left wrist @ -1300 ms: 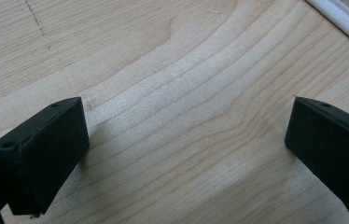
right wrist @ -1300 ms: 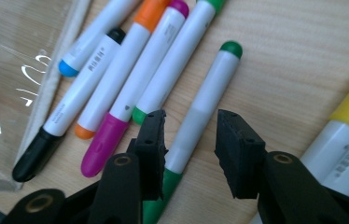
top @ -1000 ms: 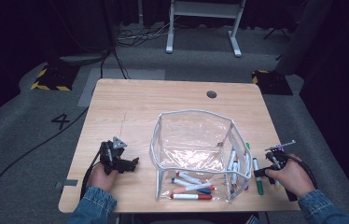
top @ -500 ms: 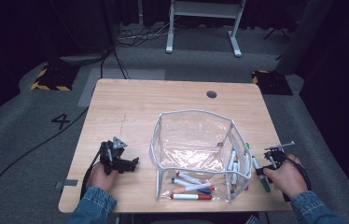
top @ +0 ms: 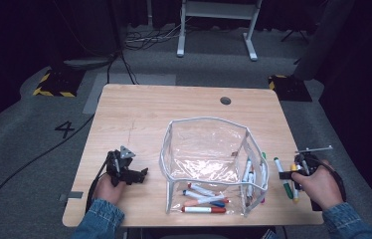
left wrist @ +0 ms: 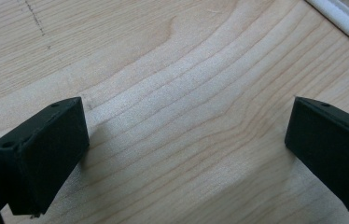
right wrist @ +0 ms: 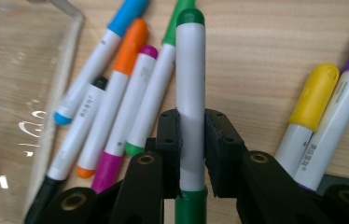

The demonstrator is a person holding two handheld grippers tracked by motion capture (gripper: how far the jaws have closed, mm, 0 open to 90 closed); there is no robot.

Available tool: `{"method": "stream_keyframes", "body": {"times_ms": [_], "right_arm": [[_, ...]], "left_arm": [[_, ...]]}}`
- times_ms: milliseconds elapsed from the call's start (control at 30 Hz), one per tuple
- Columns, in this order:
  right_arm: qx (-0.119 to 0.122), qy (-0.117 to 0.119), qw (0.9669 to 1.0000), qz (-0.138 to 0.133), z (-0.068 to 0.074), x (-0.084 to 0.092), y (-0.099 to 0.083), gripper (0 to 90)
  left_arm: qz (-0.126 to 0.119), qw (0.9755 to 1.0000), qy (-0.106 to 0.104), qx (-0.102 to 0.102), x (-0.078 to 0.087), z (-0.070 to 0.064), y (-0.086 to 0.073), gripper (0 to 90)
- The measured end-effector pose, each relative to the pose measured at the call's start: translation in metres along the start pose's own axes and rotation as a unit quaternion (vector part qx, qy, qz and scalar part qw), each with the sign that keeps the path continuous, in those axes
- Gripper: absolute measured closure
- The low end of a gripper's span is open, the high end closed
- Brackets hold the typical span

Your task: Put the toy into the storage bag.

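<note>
A: So, layout — wooden table point(top: 139, 114), clear pouch point(top: 209, 154) standing open at centre-right, a few markers under its near side.
B: Left gripper point(left wrist: 186, 140)?
A: Jaws spread wide, nothing between them, low over bare wood left of the pouch.
B: Right gripper point(right wrist: 191, 140)?
A: Clamped on a green-capped marker point(right wrist: 190, 70) — among loose markers just right of the pouch.

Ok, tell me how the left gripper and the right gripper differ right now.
The left gripper has its jaws spread wide with bare wood of the table between them; the right gripper is clamped on a green marker. The left gripper sits away from any pens, while the right gripper is among loose markers beside the clear pouch. Both have black jaws and are hand-held low over the table.
</note>
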State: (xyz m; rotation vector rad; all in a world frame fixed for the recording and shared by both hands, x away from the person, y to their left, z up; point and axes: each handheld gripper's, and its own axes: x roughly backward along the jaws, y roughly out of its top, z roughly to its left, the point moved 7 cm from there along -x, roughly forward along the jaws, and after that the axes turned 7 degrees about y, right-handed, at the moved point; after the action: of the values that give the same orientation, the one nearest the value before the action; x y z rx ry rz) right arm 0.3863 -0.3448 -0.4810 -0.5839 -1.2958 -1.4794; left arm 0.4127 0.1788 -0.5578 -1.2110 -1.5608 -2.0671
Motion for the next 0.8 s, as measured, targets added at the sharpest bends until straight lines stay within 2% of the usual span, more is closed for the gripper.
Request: {"method": "stream_keyframes", "body": {"times_ms": [167,367,567,800], "right_arm": [[0.021,0.025,0.9991,-0.028,0.006,0.023,0.011,76.7],[0.054,0.052,0.9959,-0.051,0.019,0.047,0.023,76.7],[0.097,0.07,0.9901,-0.074,0.039,0.07,0.034,76.8],[0.142,0.094,0.981,-0.093,0.065,0.094,0.047,76.7]], "left_arm": [[0.0,1.0,0.0,0.0,0.0,0.0,0.0,0.0],[0.0,1.0,0.0,0.0,0.0,0.0,0.0,0.0],[0.0,1.0,0.0,0.0,0.0,0.0,0.0,0.0],[0.0,1.0,0.0,-0.001,0.0,0.0,0.0,0.0]]}}
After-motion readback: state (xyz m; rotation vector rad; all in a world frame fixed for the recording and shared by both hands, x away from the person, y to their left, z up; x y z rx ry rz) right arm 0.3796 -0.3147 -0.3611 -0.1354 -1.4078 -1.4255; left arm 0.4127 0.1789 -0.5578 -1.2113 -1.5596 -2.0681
